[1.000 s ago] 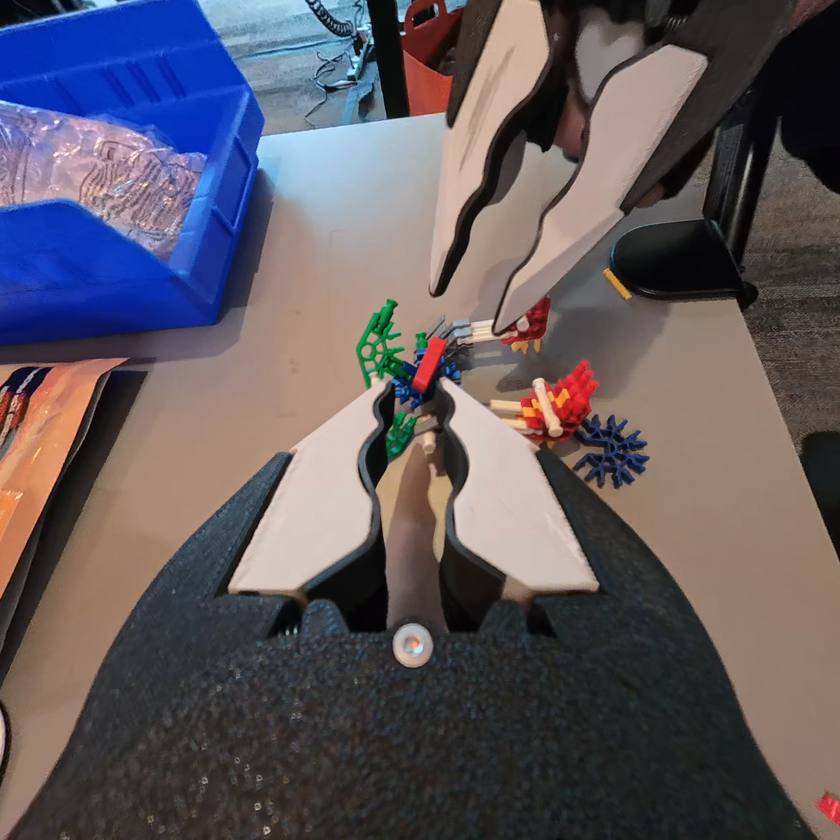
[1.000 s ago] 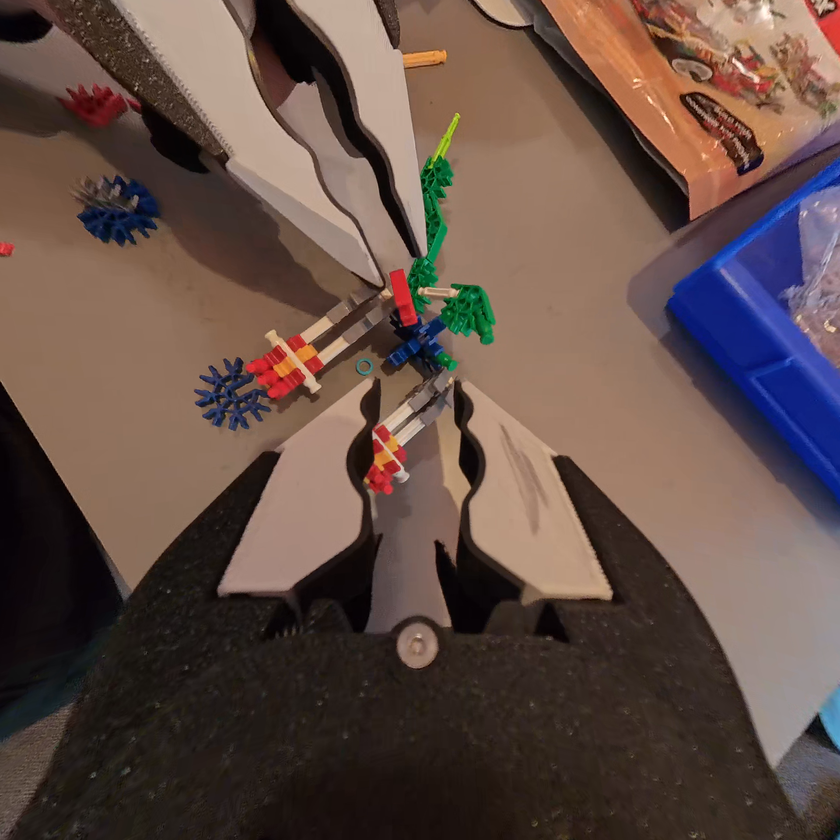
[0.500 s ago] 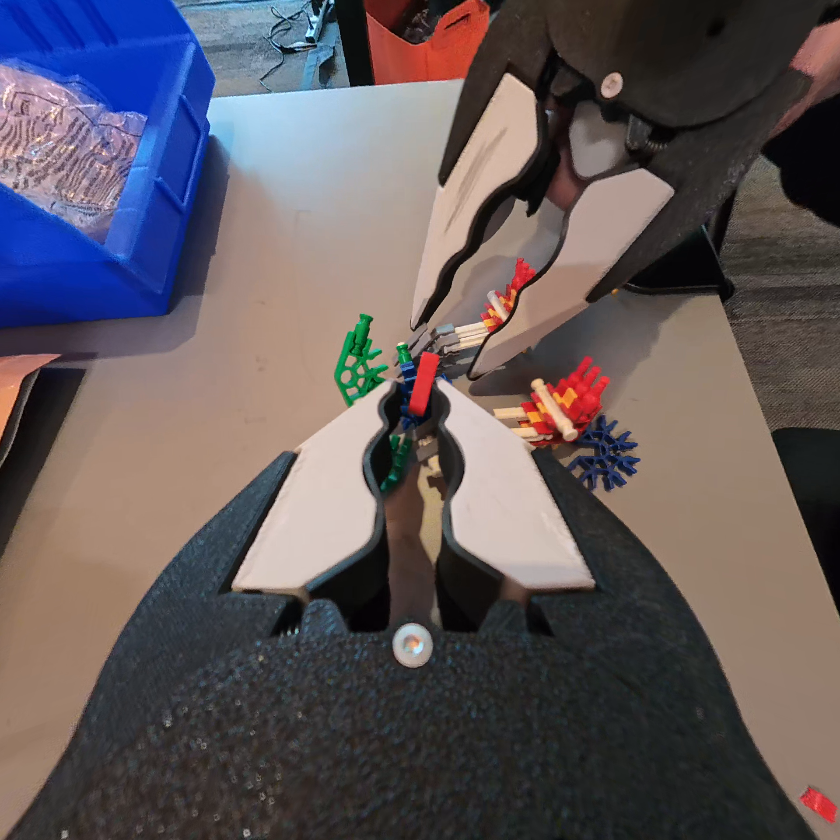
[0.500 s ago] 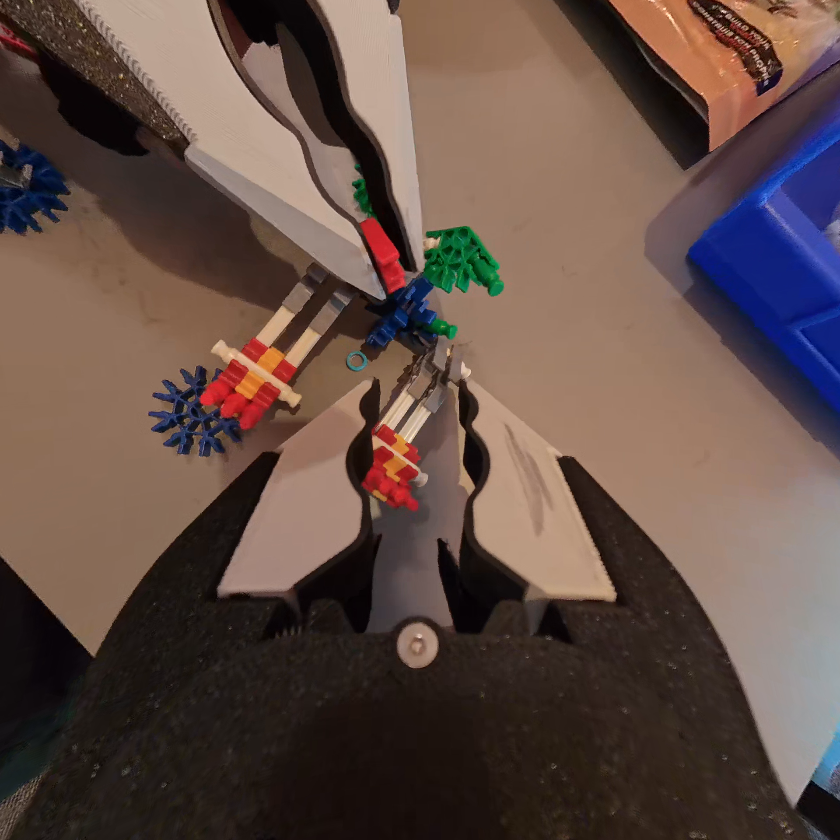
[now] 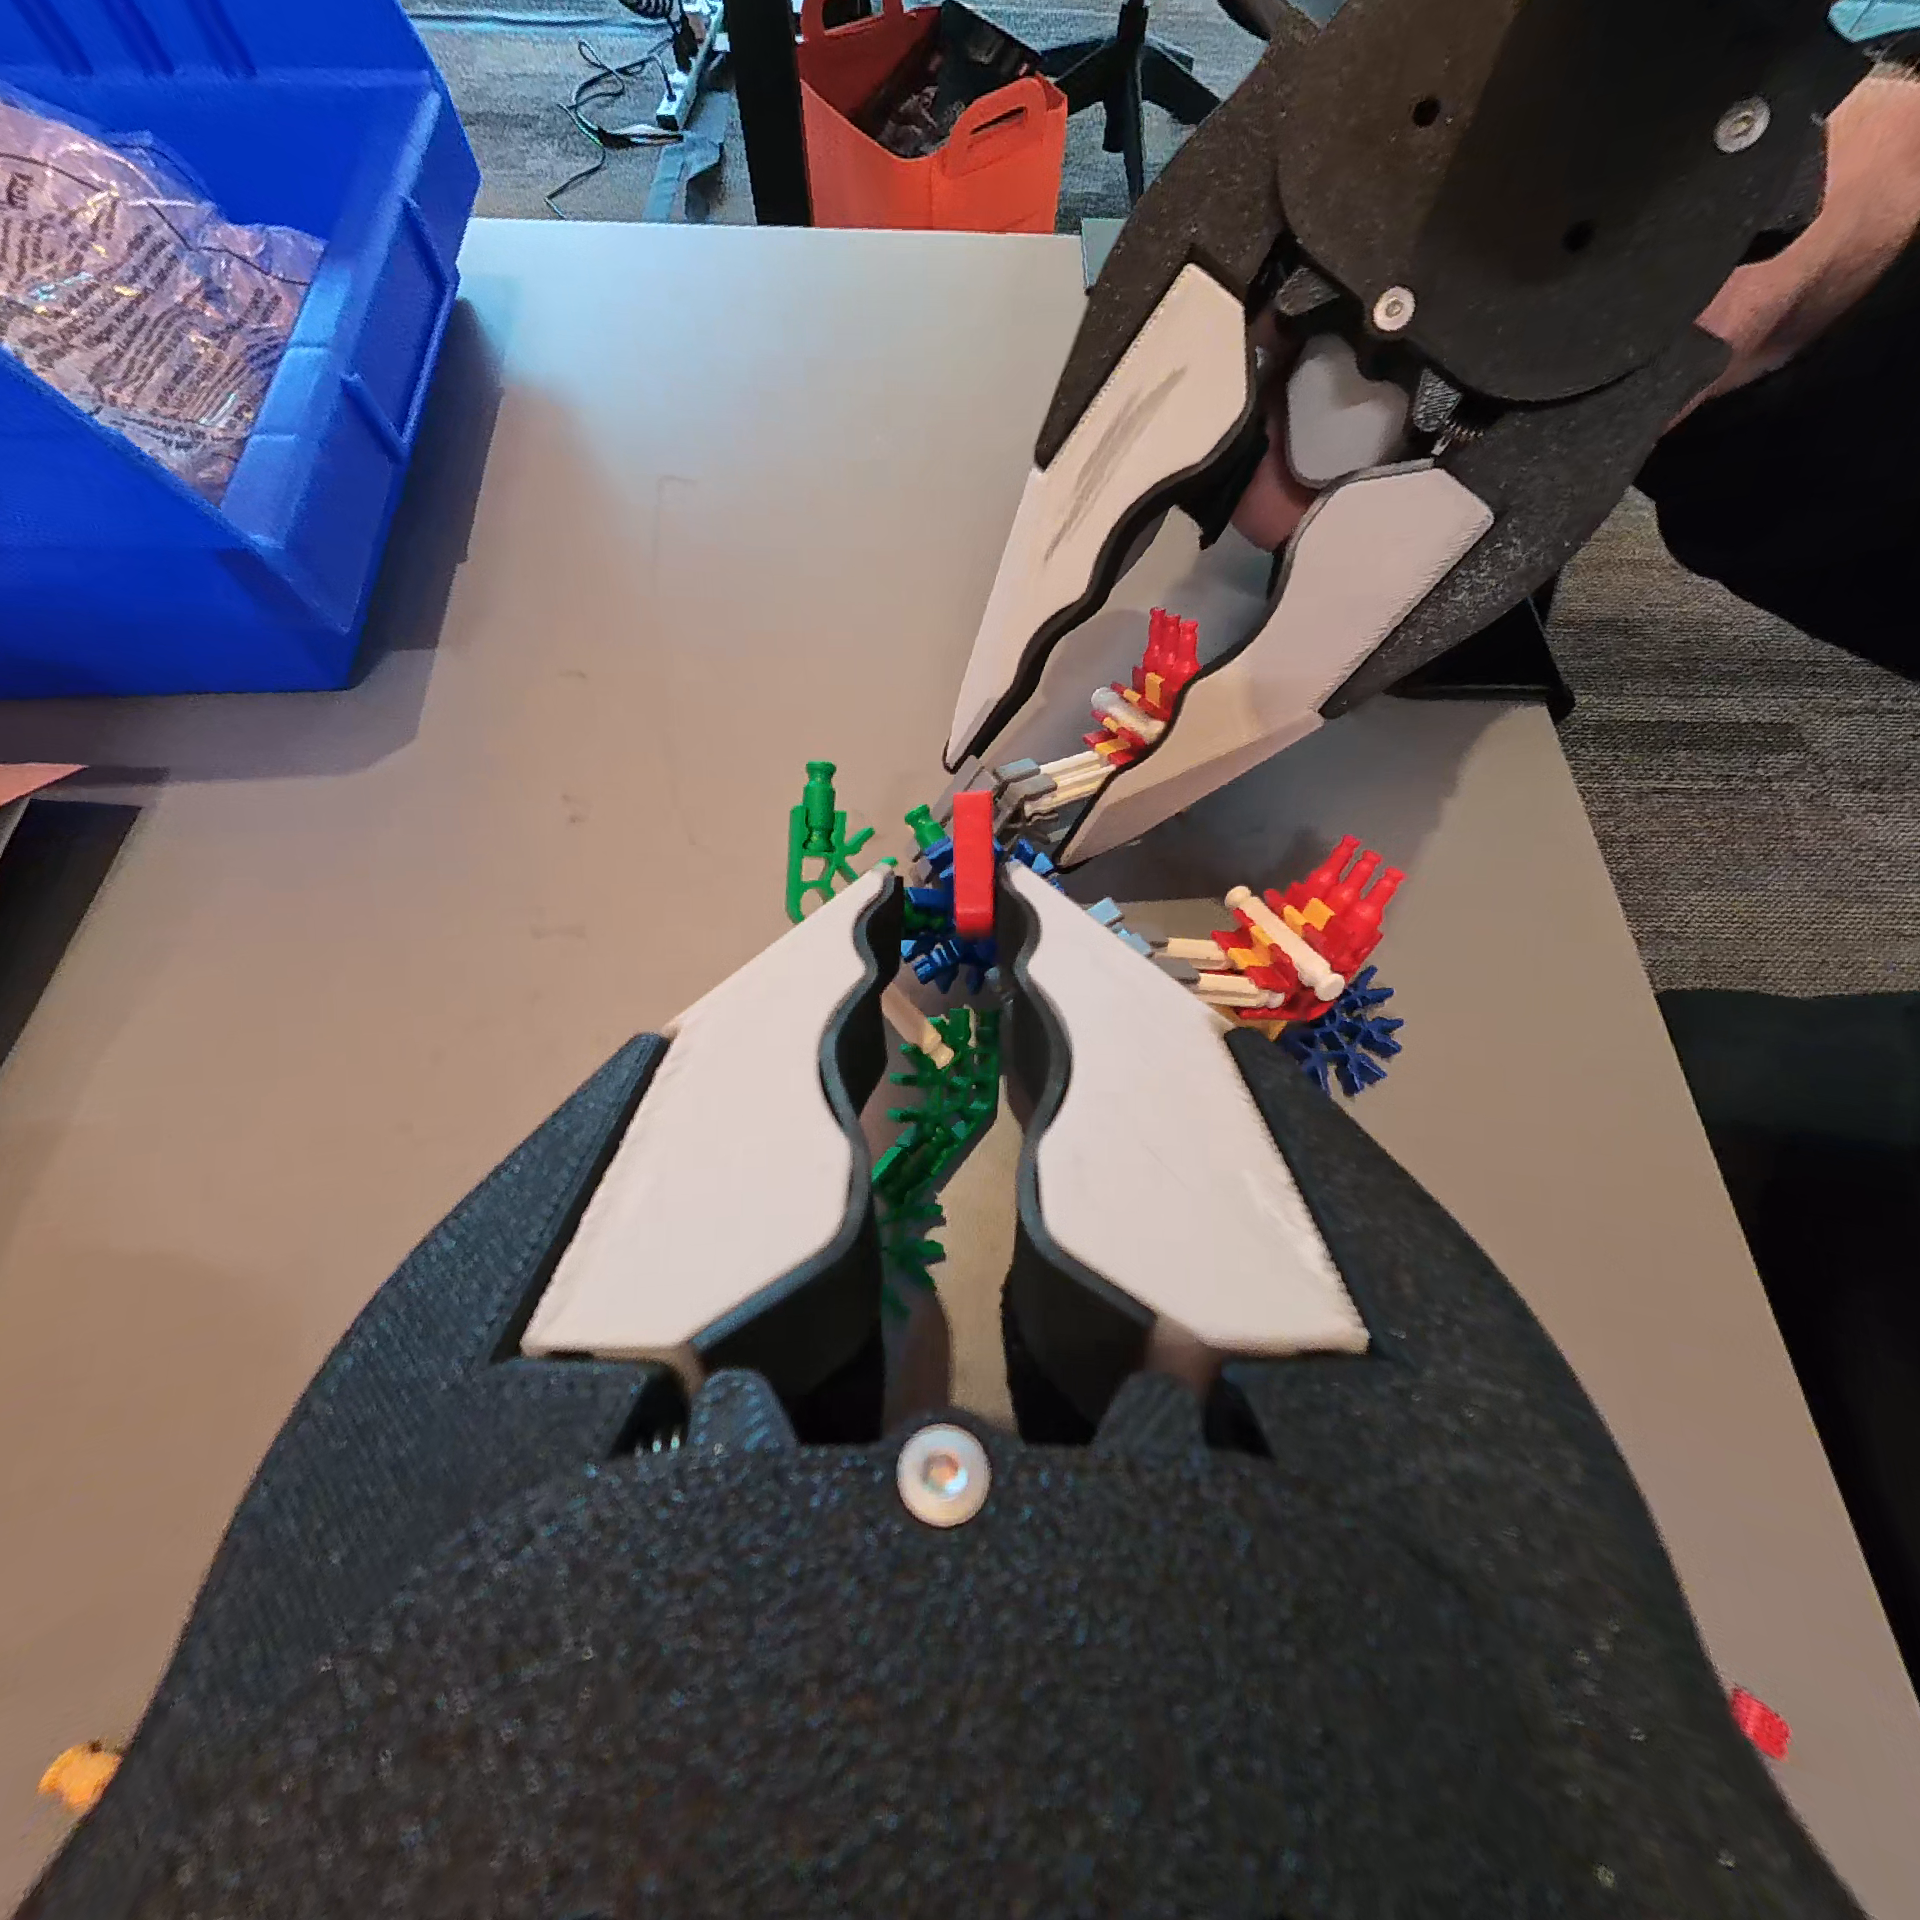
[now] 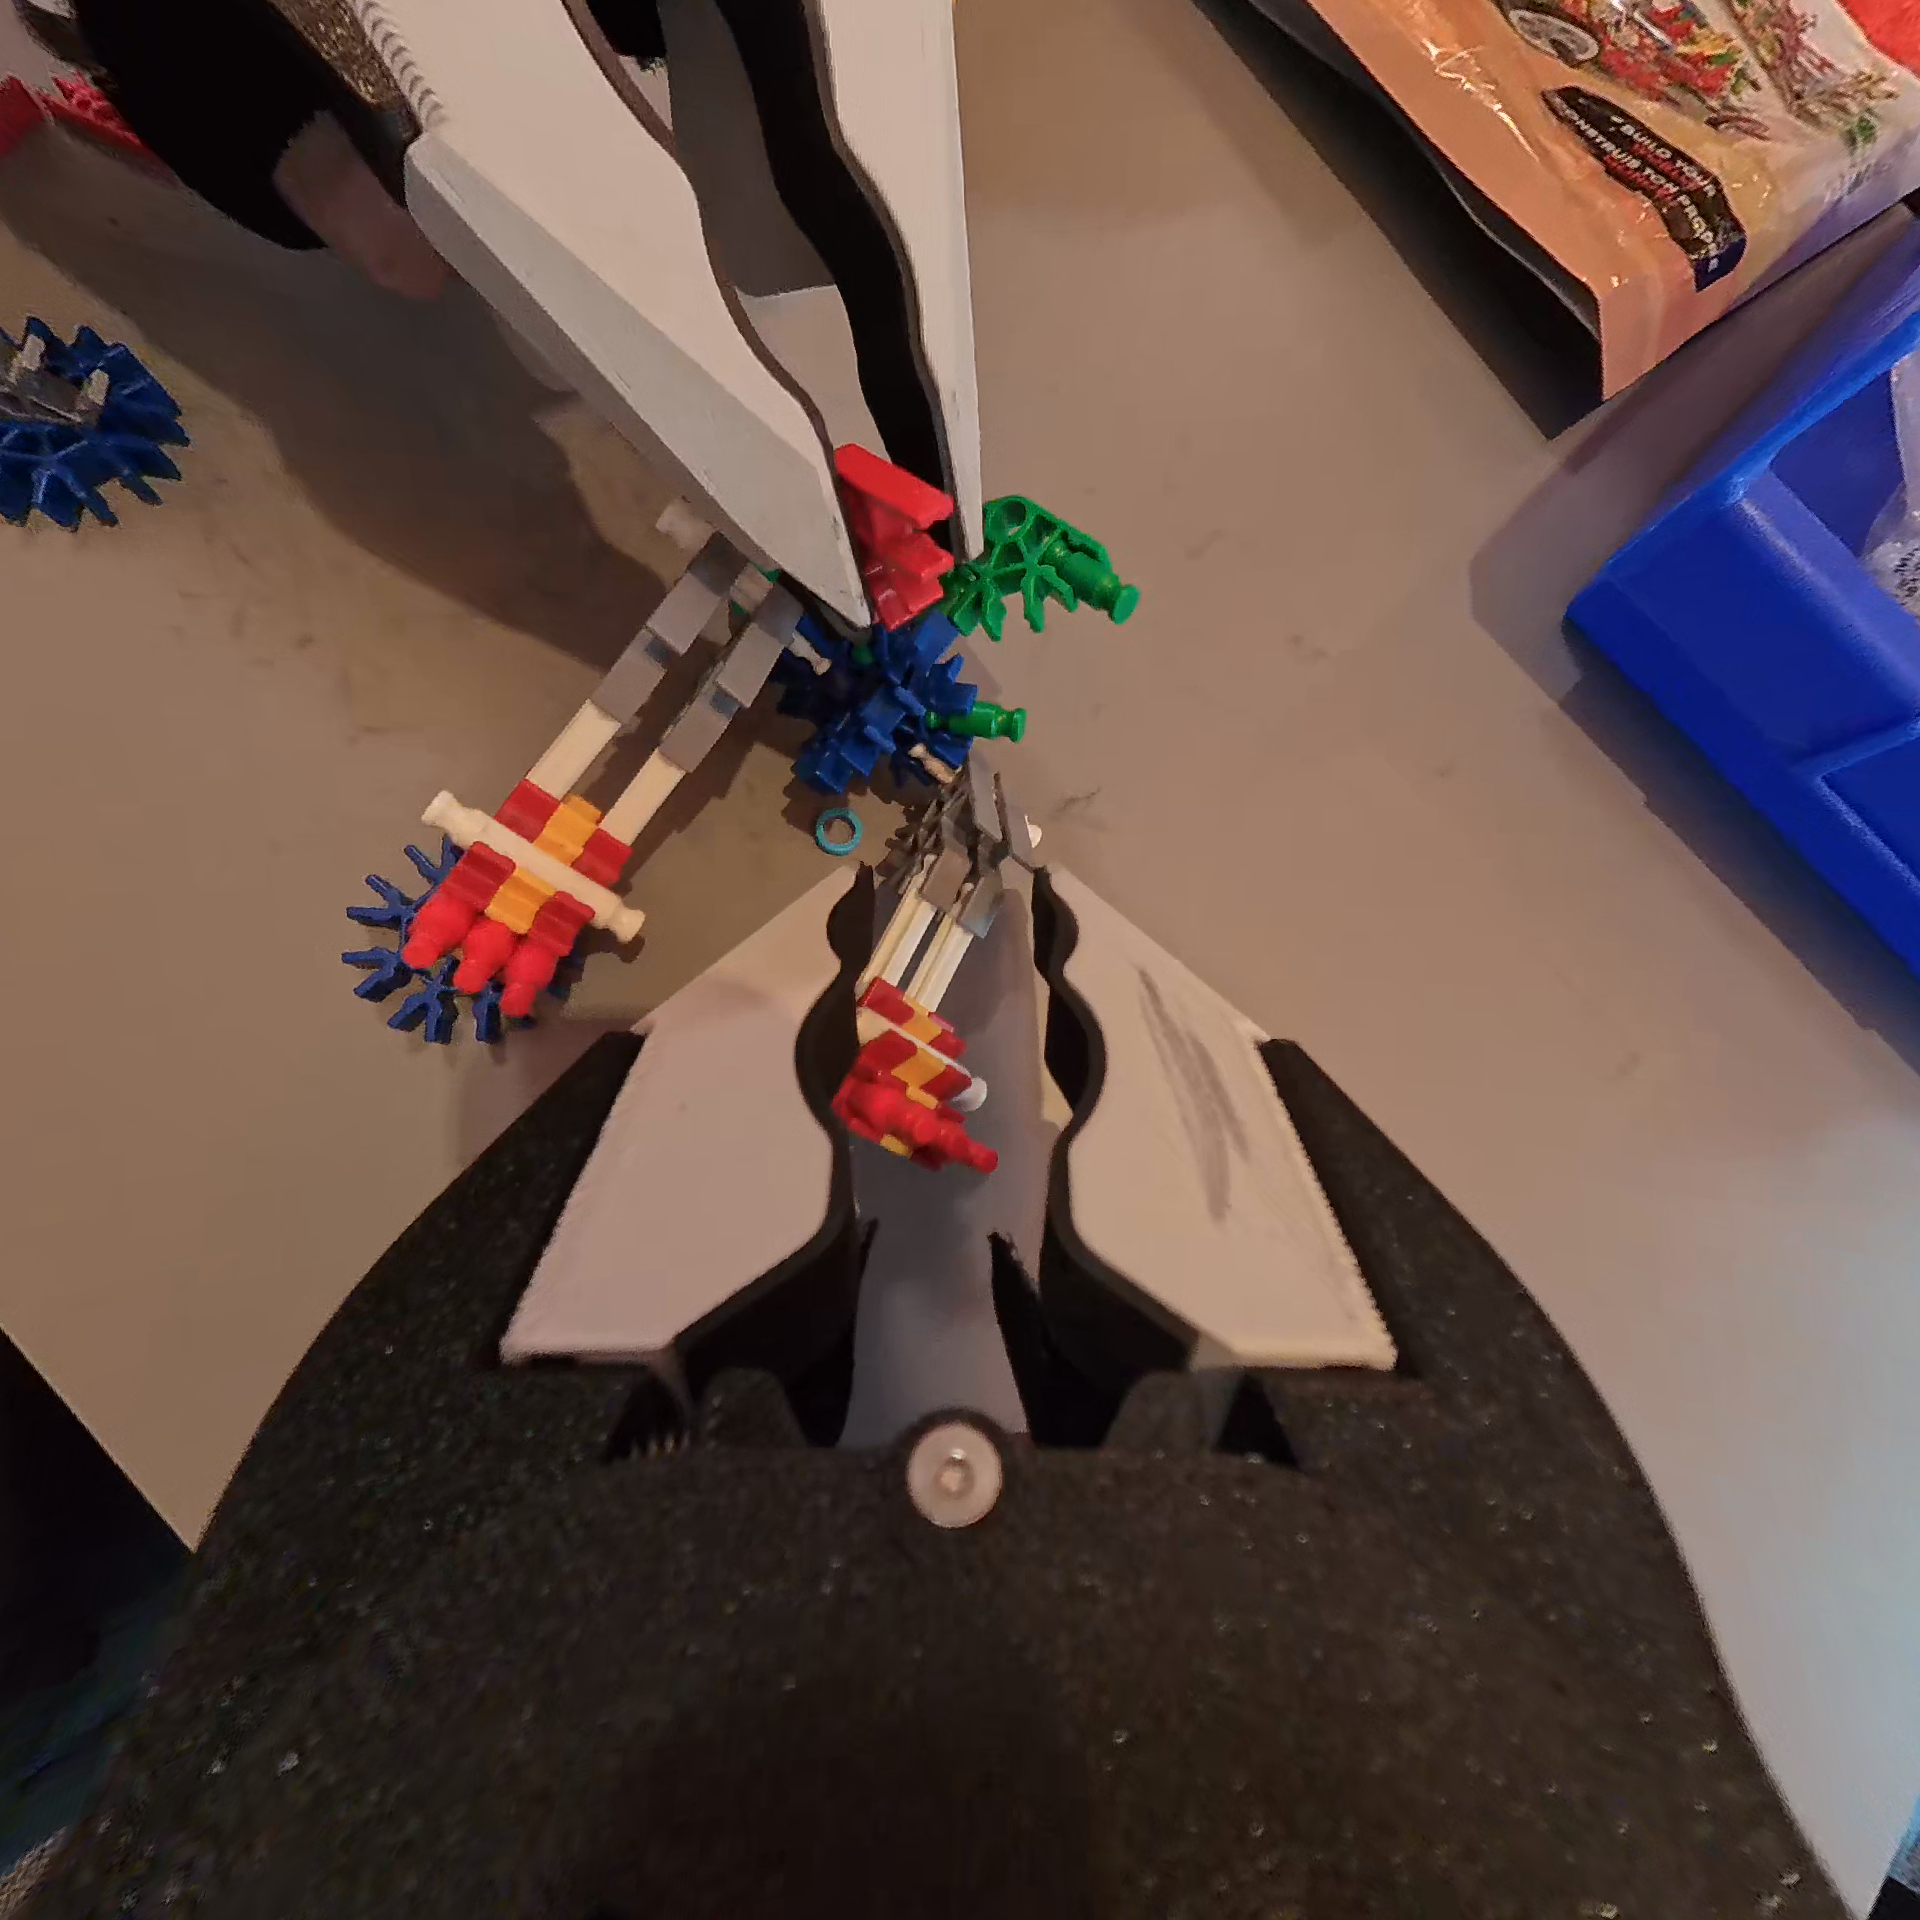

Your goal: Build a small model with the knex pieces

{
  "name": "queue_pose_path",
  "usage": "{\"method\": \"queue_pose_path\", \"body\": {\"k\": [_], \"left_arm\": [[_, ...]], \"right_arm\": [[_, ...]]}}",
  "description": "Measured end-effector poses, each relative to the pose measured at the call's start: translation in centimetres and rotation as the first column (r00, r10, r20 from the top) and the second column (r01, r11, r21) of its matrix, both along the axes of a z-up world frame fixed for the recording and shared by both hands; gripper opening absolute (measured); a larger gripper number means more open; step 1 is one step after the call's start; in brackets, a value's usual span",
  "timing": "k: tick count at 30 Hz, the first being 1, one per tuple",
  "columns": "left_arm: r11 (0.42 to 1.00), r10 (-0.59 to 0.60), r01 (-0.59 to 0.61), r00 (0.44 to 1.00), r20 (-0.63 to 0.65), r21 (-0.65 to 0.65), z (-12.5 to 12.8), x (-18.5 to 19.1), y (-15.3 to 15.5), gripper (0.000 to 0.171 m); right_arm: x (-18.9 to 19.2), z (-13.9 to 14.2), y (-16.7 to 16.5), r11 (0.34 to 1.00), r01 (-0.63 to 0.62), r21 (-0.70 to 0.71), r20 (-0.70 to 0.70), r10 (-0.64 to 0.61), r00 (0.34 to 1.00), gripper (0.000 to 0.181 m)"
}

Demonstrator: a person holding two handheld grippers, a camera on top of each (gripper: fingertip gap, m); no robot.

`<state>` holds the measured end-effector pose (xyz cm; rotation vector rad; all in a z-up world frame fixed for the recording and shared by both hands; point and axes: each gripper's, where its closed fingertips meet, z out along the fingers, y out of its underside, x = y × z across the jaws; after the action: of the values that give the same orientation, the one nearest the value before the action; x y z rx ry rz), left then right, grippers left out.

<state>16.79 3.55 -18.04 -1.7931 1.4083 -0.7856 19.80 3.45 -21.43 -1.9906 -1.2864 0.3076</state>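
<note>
Since half a second ago my right claw (image 6: pixel 948 883) has slid further up the near leg (image 6: pixel 914 1060), so its red tips now sit deep between the fingers, and my left claw (image 5: pixel 948 894) has crept further over the red connector (image 5: pixel 974 862).

Left claw is clamped on that red connector, right at the tips. The right claw straddles the leg's grey and white rods, but there's a gap on one side, so I honestly can't tell if it's gripping or just cradling.

The red piece stands on the blue hub (image 6: pixel 883 707). A green fan piece (image 6: pixel 1029 571) pokes out beside it, a green chain (image 5: pixel 930 1122) trails back between my left fingers, and a second leg (image 6: pixel 540 873) lies on the table (image 5: pixel 675 468) over a blue snowflake piece (image 6: pixel 416 997). A tiny teal ring (image 6: pixel 837 831) sits loose just by the hub. The blue bin (image 5: pixel 343 416) is well off to the side.

My worry: it's all little snap joints. With both claws on one model, any twist or pull could pop the leg off at the grey clips or snap the red piece off the hub. A tip-only pinch could slip too.

The model itself looks spindly: thin rods, spiky connectors, sprawled mid-table.
</note>
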Motion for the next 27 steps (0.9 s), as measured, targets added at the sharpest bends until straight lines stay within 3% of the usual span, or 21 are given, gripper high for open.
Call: {"method": "queue_pose_path", "body": {"k": [10,16,22,27], "left_arm": [[1.000,-0.014,0.014,1.000,-0.012,0.003,0.1,0.0,-0.3,0.006],[0.999,0.026,-0.024,0.998,-0.057,0.028,0.1,-1.2,0.7,0.023],[0.989,0.127,-0.117,0.986,-0.106,0.093,3.0,-7.5,-0.2,0.028],[0.987,0.159,-0.143,0.932,-0.324,0.072,1.0,-14.7,-4.3,0.024]], "right_arm": [[0.0,0.1,0.1,1.000,0.024,-0.021,-0.043,-0.025,0.999,0.031],[-0.2,0.3,0.0,0.999,0.029,-0.019,-0.049,-0.030,0.998,0.032],[0.4,1.9,0.1,0.999,0.042,0.001,-0.108,-0.042,0.993,0.039],[0.5,2.6,0.0,0.999,0.030,0.016,-0.140,-0.028,0.990,0.039]]}}
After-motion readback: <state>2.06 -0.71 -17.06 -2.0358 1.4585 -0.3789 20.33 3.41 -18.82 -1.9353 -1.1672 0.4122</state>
